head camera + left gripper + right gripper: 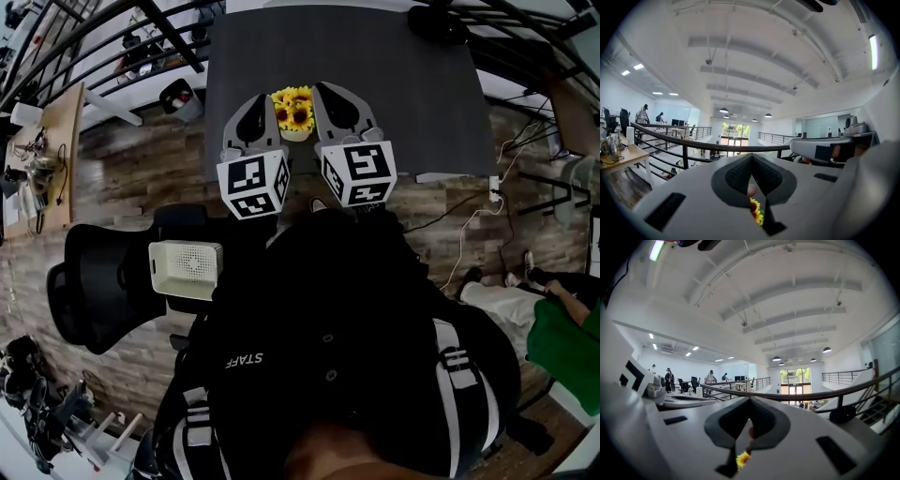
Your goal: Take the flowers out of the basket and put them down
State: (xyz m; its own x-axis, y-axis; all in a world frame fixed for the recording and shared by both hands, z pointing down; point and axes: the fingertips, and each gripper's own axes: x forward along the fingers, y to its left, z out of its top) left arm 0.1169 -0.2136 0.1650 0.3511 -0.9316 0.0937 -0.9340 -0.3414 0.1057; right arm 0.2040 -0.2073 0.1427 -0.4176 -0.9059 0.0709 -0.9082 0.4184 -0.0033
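Observation:
A bunch of yellow sunflowers [293, 110] stands in a small pale basket [294, 134] on the dark grey table [403, 84]. My left gripper [260, 97] lies just left of the flowers and my right gripper [324, 87] just right of them, both shut and holding nothing. In the left gripper view the shut gripper [751, 157] points across the hall, and a sunflower [757, 212] peeks through the slit below the pads. In the right gripper view the gripper [749, 401] is also shut, with a bit of yellow flower [742, 458] low in the slit.
A black office chair [103, 281] with a white box [186, 269] on it stands at my left. White cables [469, 225] run over the wooden floor at the right, near a person in green [562, 337]. A wooden desk [47, 150] and black railings lie far left.

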